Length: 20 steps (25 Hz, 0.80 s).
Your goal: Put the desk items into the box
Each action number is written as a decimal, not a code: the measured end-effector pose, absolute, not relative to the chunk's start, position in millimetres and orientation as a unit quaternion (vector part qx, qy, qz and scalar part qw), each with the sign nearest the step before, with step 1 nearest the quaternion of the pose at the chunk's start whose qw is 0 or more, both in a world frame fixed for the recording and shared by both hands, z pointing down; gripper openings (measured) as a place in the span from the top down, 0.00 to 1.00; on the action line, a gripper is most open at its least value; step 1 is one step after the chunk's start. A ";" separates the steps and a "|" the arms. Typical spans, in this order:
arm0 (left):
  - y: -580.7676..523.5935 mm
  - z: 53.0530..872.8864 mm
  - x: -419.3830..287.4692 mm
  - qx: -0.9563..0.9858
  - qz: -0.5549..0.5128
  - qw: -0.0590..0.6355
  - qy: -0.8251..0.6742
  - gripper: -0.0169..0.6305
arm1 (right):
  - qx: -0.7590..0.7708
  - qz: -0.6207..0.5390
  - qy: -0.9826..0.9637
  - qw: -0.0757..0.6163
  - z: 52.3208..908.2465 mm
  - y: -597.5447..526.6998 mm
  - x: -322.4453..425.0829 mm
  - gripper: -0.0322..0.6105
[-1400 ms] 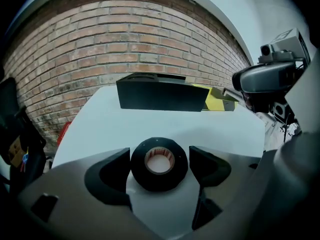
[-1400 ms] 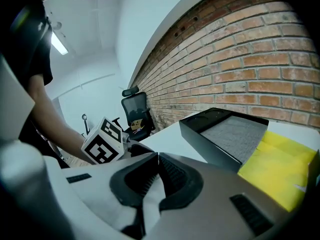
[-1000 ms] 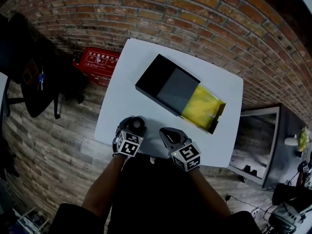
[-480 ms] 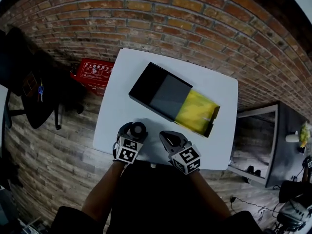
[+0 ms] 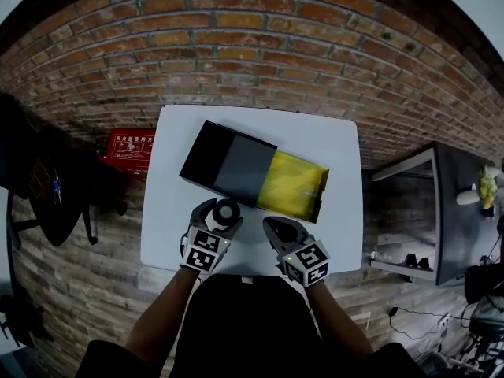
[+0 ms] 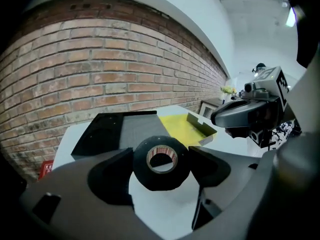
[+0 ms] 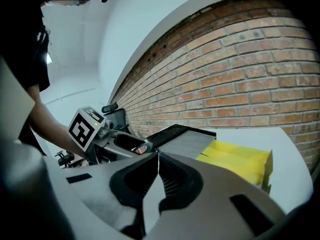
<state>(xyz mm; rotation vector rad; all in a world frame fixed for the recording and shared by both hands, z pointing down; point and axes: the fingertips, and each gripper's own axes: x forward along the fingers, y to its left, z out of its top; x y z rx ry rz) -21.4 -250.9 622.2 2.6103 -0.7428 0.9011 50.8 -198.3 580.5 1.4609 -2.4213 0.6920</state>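
A black box (image 5: 228,165) lies on the white table (image 5: 335,136), its lid slid left so the yellow inside (image 5: 290,186) shows on the right. My left gripper (image 5: 223,211) is shut on a black tape roll (image 5: 226,209) just in front of the box's near edge. In the left gripper view the tape roll (image 6: 161,162) sits squeezed between both jaws, with the box (image 6: 125,129) beyond. My right gripper (image 5: 273,227) is beside it, shut with nothing between its jaws (image 7: 157,156). The yellow box end (image 7: 235,159) lies ahead of it.
A brick wall runs behind the table. A red case (image 5: 126,144) and a dark chair (image 5: 47,187) stand on the wood floor to the left. A dark cabinet (image 5: 441,211) stands to the right. Bare tabletop lies right of the box.
The head view has swung, so table and box sit lower and more level. The left gripper with the tape is now closer to the box's near edge. The right gripper stays shut.
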 end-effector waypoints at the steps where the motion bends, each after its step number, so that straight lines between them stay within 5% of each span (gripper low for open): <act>1: -251.1 618.0 -12.5 0.907 0.311 0.136 -0.248 0.42 | 0.508 0.236 -0.821 0.109 578.1 -197.1 58.6 0.91; 20: -242.2 600.4 148.0 0.938 0.311 0.094 -0.124 0.42 | 0.611 0.248 -0.748 0.071 578.3 -155.5 168.7 0.91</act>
